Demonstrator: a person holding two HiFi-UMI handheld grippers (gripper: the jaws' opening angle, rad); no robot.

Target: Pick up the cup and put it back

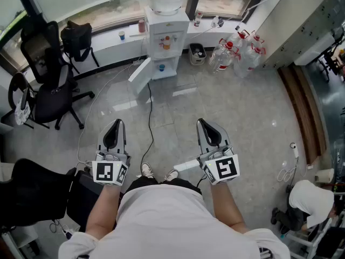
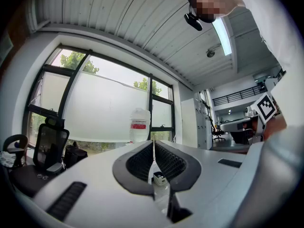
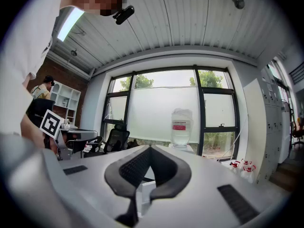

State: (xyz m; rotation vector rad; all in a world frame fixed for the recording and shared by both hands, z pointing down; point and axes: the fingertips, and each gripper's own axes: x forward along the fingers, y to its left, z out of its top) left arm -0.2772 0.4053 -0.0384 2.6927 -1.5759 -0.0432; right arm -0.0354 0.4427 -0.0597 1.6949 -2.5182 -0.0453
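A white water dispenser (image 1: 167,36) with a big bottle on top stands by the window, several steps ahead of me. A small blue cup (image 1: 161,67) sits in its open lower compartment. Another blue cup (image 1: 122,35) and a red one (image 1: 142,26) stand on the window sill. My left gripper (image 1: 116,124) and right gripper (image 1: 204,124) are held level at waist height, far from the cups, both pointing at the dispenser. The left gripper (image 2: 153,144) is shut and empty. The right gripper (image 3: 150,148) has its tips together with nothing between them.
Black office chairs (image 1: 51,90) stand at the left. Several empty water jugs (image 1: 237,50) lie right of the dispenser. Its door (image 1: 139,75) hangs open, and a black cable (image 1: 150,117) runs across the floor. A person (image 1: 310,198) crouches at the lower right.
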